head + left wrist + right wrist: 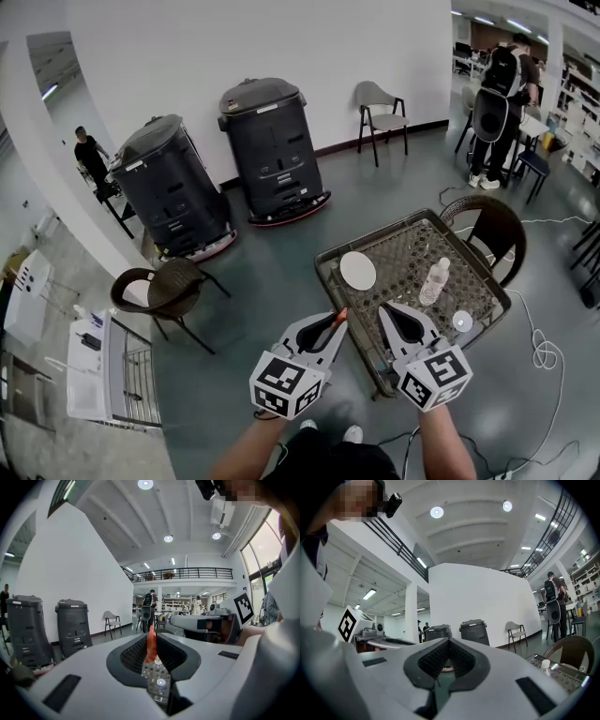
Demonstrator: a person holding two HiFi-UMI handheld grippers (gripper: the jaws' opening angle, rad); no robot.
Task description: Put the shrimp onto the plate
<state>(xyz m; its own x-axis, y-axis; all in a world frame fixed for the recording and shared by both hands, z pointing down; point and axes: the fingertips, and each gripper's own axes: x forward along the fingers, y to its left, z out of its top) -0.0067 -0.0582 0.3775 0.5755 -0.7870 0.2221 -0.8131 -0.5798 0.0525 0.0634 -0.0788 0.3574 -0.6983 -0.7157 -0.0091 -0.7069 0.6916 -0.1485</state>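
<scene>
The 2 marker cubes sit closest to the head view, 1 on each gripper, with a bare forearm running back from each toward the bottom edge. The left gripper (339, 322) has its fingers pinched on the shrimp (151, 645). The left gripper view shows the orange body standing up between the ribbed pads, its end poking out past the fingertips. The right gripper (387, 310) has its fingers pressed together with nothing between them.

The white plate (357, 271) lies just ahead of the left fingertips and a little to their right, on the woven table (327, 281). A clear bottle (434, 281) stands ahead of the right fingertips, beside the plate but apart from it.

Both grippers are held side by side and roughly level, jaws pointing away from the body toward the table, the 2 tips angled slightly toward each other. The left tips look to be over the table's near rim, short of the plate.

The step in hand appears to be the carry. To do it well, keep the pinch firm while moving forward until the fingertips are over the plate's middle. Then tip the jaws down and lower close to the surface before letting go, so the shrimp does not bounce or slide off. The right gripper should stay clear of the bottle.
</scene>
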